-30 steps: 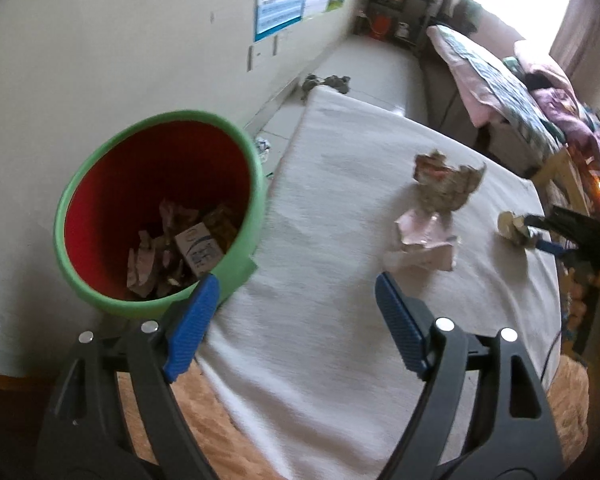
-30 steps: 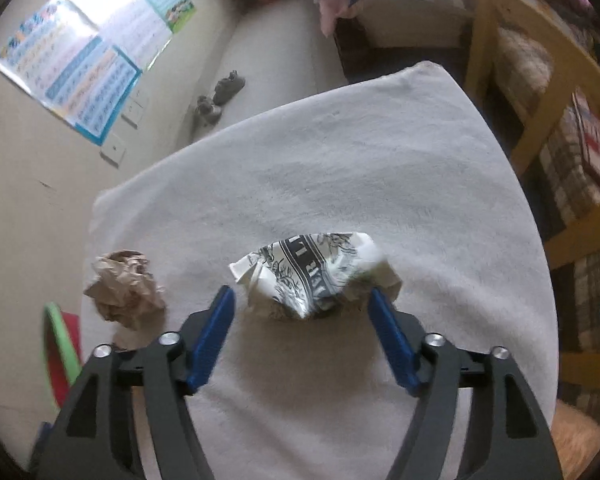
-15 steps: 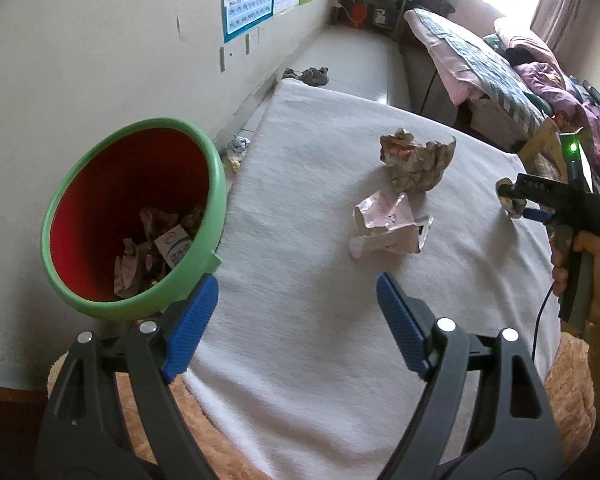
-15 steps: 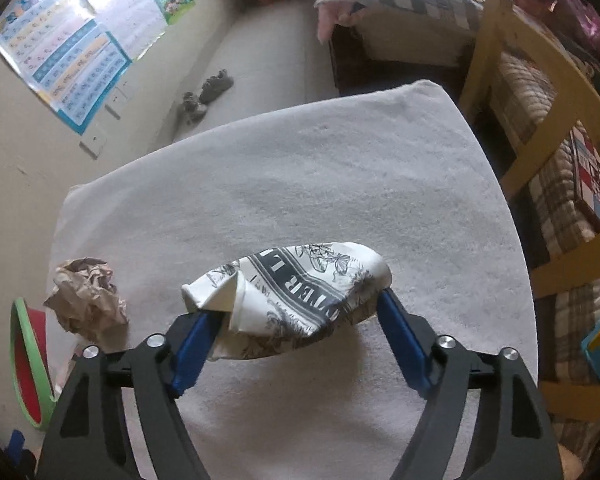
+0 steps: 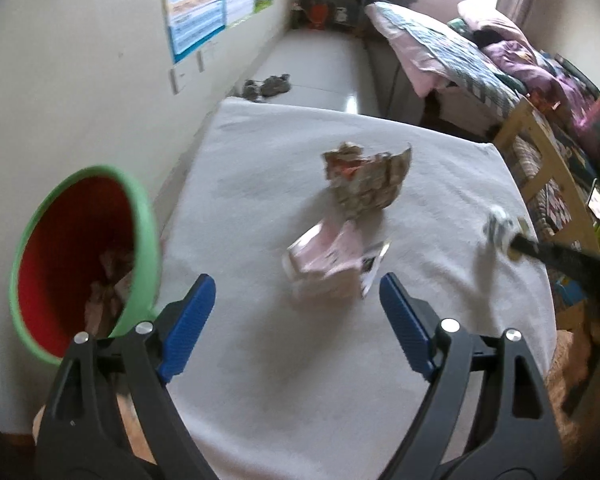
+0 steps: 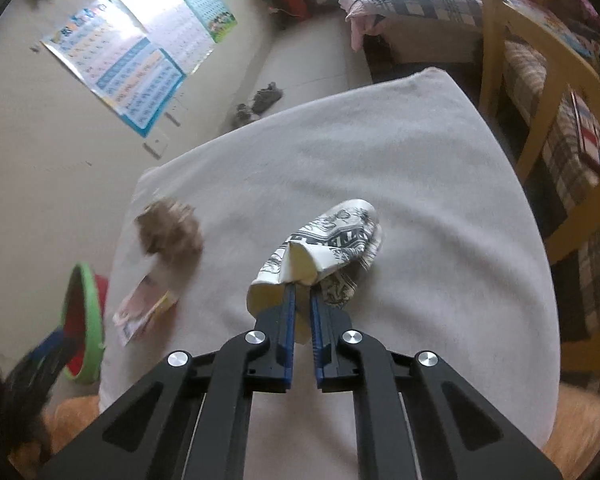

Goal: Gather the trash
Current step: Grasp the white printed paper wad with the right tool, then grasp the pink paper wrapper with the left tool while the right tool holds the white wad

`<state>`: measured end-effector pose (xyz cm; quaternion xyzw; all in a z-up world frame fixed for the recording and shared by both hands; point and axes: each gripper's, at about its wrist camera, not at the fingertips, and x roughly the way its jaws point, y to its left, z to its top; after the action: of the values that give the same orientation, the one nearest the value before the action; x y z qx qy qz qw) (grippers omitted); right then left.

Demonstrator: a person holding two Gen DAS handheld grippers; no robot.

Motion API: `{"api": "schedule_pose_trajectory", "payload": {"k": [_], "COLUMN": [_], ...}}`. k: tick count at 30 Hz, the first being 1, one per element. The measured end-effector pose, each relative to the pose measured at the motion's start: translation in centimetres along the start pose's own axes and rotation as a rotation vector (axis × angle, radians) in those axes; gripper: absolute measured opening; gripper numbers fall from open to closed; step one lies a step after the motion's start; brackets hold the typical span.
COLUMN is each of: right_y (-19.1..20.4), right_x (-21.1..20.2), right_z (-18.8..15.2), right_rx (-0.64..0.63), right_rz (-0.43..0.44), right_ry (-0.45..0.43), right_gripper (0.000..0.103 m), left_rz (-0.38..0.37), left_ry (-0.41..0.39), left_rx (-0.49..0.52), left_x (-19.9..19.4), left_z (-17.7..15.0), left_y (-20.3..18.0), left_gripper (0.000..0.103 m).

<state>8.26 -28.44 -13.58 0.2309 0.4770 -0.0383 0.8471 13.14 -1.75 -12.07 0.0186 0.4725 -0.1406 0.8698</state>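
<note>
My right gripper [image 6: 302, 300] is shut on a crumpled black-and-white printed paper cup [image 6: 324, 246], held just above the white cloth-covered table [image 6: 420, 184]; it also shows at the right of the left wrist view [image 5: 500, 228]. My left gripper [image 5: 296, 304] is open and empty, with a flattened pink carton [image 5: 332, 260] just ahead between its fingers. A brown crumpled paper ball [image 5: 364, 180] lies beyond the carton. A green bin with a red inside [image 5: 80, 256] stands at the table's left edge and holds several scraps.
A wall with posters [image 6: 140, 64] runs along the left. A wooden chair [image 6: 540, 92] and a bed [image 5: 460, 60] stand to the right. Shoes [image 5: 266, 86] lie on the floor beyond the table's far edge.
My right gripper has closed fully on the printed cup, crushing it. My left gripper has moved away from the bin toward the pink carton.
</note>
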Motion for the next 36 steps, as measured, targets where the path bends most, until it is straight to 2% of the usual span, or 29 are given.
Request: {"api": "schedule_pose_trajectory", "payload": {"k": [4,8,10,12,13,14,15,16,19,21,23,26,29,31,34,35,36], "right_y": [0.8,1.6,1.8,1.8,1.9,2.0,2.0,2.0,1.9,1.6,1.3,1.2,1.7,2.3,3.5,4.1,4.5], "right_x": [-1.4,-1.3,-0.9,-0.3,-0.2,-0.3,-0.4,-0.6,-1.0,-1.1,-0.9,0.0,1.5,2.2,2.9,3.1,3.1], "right_z": [-2.0,-3.2,-3.6,-4.0,-4.1,-4.2,-4.2,-4.2,-4.1,-4.0,-4.0,-3.8,-3.8,-3.7,-3.5,-3.5,-3.5], "right_rx": [0.001,-0.027,-0.033,-0.024,-0.016,-0.012,-0.015,-0.019,-0.011,0.009,0.036,0.068,0.091,0.091,0.034,0.002,-0.019], "right_rz": [0.062,0.103,0.116,0.142,0.143,0.135,0.129,0.125,0.125,0.125,0.109,0.083,0.088,0.087,0.025,0.006,-0.001], "right_ry": [0.022,0.077,0.102,0.134,0.137,0.129,0.120,0.113,0.095,0.087,0.090,0.115,0.170,0.174,0.166,0.161,0.160], "right_gripper": [0.007,0.010,0.014,0.025,0.028,0.038,0.042,0.042,0.044,0.049,0.051,0.051,0.057,0.058,0.057,0.051,0.039], "left_rz": [-0.002,0.010,-0.015,-0.034,-0.043,-0.054,-0.061,-0.080,-0.080,-0.071,-0.065,-0.063,-0.062,-0.068,-0.071,-0.074,-0.073], "left_ry": [0.037,0.119,0.165,0.200,0.221,0.243,0.261,0.268,0.246,0.230,0.213,0.189,0.168,0.157,0.173,0.189,0.205], "left_rx": [0.032,0.054,0.041,0.038,0.044,0.047,0.046,0.034,0.010,0.010,-0.002,-0.021,-0.035,-0.052,-0.074,-0.076,-0.076], "left_x": [3.1,6.7,7.9,8.8,9.2,9.6,9.8,9.8,9.0,8.1,6.8,4.9,3.6,3.0,3.2,3.5,3.7], "left_z": [1.1,1.5,1.6,1.5,1.4,1.2,1.0,0.8,0.4,0.0,-0.7,-1.7,-2.5,-3.2,-4.4,-4.8,-5.2], "left_y": [-1.3,-1.9,-1.9,-2.0,-2.1,-2.0,-1.9,-1.7,-1.1,-1.0,-0.5,0.1,0.4,0.6,0.9,0.9,1.0], "left_gripper": [0.083,0.084,0.083,0.083,0.078,0.070,0.056,0.051,0.046,0.046,0.046,0.046,0.046,0.046,0.046,0.047,0.049]}}
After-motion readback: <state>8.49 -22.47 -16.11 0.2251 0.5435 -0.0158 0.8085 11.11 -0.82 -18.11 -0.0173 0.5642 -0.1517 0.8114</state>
